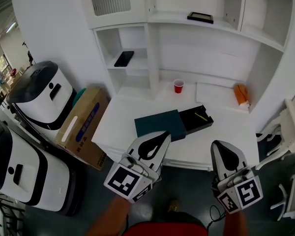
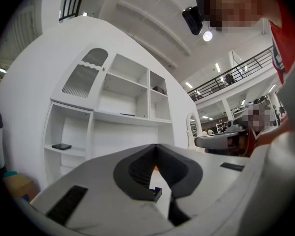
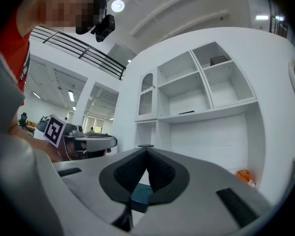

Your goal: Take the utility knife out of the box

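Nearest me: left tongs (image 1: 163, 136) and right tongs (image 1: 219, 145), both just short of the near edge of the tabletop (image 1: 119, 124) and pointing roughly level; each pair is closed tip to tip with nothing between.

Just beyond the left tongs: teal lid (image 1: 156, 124) lying flat, its right end against the black box (image 1: 199, 127); box open, a little left of the right tongs.

Inside it: utility knife (image 1: 201, 116), a thin yellowish sliver lying slanted on the box floor, toward the far right.

Far: red cup (image 1: 178, 86) and an orange object (image 1: 241, 95) by the back wall, well apart from the box; no obstacle.

Judgement: step in hand is the approach. Use the right tongs; open them before crossing the box rim; tip them downward, since a level entry would meet the near wall; set the pads across the knife's narrow width at mid-body; steady the box with the left tongs so it cannot slide; lift straight up. Risk: the knife lies flat, so the pads may skate.
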### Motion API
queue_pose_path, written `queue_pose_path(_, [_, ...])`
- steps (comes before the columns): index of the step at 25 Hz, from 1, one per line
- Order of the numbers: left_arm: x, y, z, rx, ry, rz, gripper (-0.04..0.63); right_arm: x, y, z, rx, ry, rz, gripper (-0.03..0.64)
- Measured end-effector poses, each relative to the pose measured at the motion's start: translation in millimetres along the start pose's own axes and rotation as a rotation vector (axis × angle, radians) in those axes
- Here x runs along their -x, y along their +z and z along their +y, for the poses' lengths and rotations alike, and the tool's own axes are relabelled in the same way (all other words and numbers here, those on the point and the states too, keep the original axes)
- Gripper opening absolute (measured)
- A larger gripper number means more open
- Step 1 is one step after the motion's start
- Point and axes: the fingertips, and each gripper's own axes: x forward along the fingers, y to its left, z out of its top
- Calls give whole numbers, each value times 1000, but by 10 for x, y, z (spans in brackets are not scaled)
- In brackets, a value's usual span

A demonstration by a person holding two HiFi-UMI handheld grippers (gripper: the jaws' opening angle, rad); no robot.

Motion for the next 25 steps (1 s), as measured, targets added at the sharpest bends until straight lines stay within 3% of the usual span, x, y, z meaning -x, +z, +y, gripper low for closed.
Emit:
queue_pose_path(11, [-680, -217, 279, 4, 39, 24, 9, -564, -296, -703, -27, 24, 56, -3])
queue_pose_path(19, [-1013, -471, 535, 9, -7, 47, 9, -1013, -527, -955, -3, -2, 112, 14])
queue_pose_path(25, [-1186, -581, 633, 55, -69, 81, 9, -1308, -761, -1075, 41, -16, 198, 25])
